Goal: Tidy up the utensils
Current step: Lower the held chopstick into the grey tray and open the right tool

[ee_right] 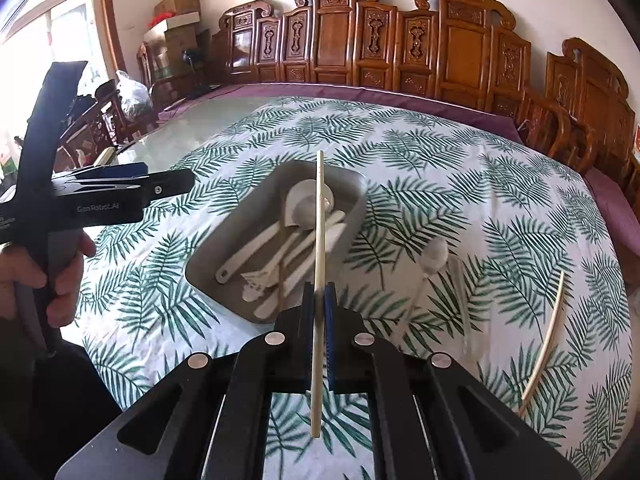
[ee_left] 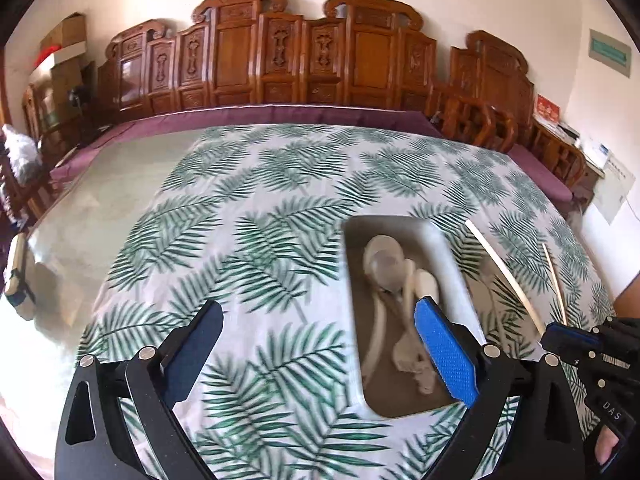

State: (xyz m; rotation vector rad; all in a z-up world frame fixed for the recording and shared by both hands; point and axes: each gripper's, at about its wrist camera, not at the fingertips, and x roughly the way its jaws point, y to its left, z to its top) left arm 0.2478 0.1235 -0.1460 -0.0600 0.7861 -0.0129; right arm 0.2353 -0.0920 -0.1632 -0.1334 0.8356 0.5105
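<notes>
Left gripper (ee_left: 318, 344) fingers spread wide above leaf-print cloth (ee_left: 256, 208) | grey tray (ee_left: 448, 256) held pale utensils (ee_left: 390, 276) | chopstick (ee_left: 506, 276) beside tray

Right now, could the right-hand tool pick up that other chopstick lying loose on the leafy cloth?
Probably not yet: the right gripper has its jaws shut on a chopstick. The loose chopstick lies unobstructed on the tablecloth.

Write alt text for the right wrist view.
The right gripper is shut on a pale chopstick, held above a grey tray of white utensils on a leaf-print tablecloth. Another chopstick and a spoon lie to the tray's right.
</notes>
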